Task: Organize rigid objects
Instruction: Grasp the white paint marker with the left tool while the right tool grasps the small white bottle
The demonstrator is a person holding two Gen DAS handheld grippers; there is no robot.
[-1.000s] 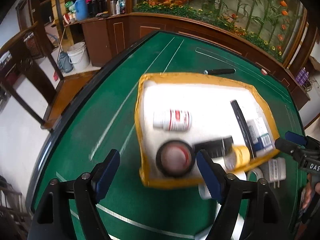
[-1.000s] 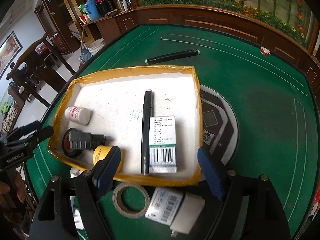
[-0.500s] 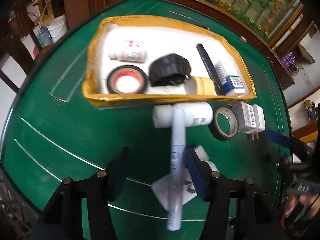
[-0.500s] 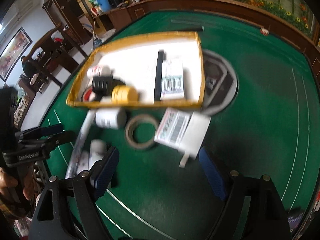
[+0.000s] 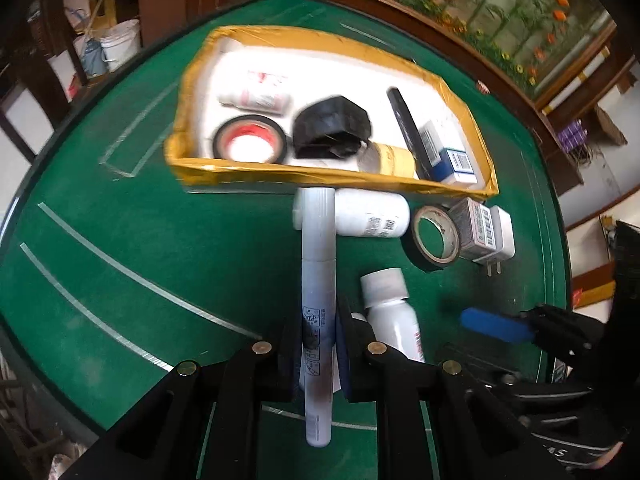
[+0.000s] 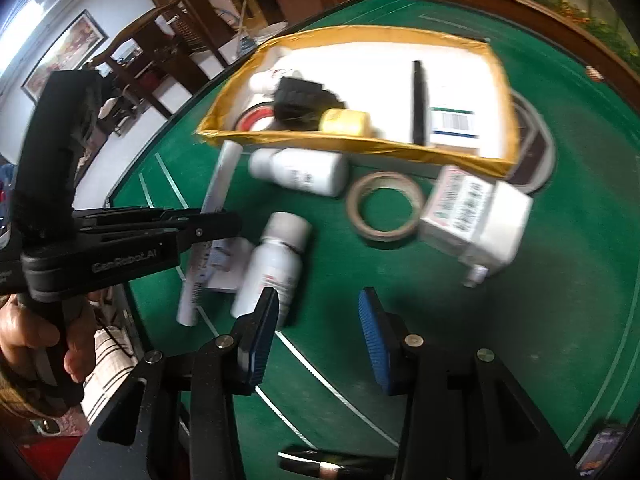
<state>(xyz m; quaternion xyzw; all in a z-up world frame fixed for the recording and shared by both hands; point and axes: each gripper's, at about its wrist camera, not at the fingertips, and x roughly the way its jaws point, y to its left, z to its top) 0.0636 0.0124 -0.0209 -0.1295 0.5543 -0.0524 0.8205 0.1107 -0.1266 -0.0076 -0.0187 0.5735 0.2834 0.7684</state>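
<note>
My left gripper point(image 5: 318, 344) is shut on a long white marker point(image 5: 316, 280), which points toward the yellow-rimmed tray point(image 5: 320, 178). The same marker point(image 6: 212, 216) shows in the right wrist view, clamped by the left gripper point(image 6: 224, 220). My right gripper point(image 6: 316, 332) is open and empty, low over the green table, just before a white bottle point(image 6: 272, 268). The tray point(image 6: 352, 144) holds a tape roll point(image 5: 250, 144), a black block point(image 5: 332, 128), a bottle, a yellow-capped tube, a black pen and a boxed item.
On the table point(image 5: 120, 240) before the tray lie a white bottle on its side point(image 5: 368, 214), a brown tape ring point(image 5: 434, 238), a white charger box point(image 5: 482, 232) and an upright-lying bottle point(image 5: 392, 312). A black pen point(image 6: 320, 466) lies near the right gripper's base.
Both grippers pulled back from the tray toward the near table edge. My left gripper closed on the white marker. My right gripper narrowed its opening and dropped lower near the loose bottle.
</note>
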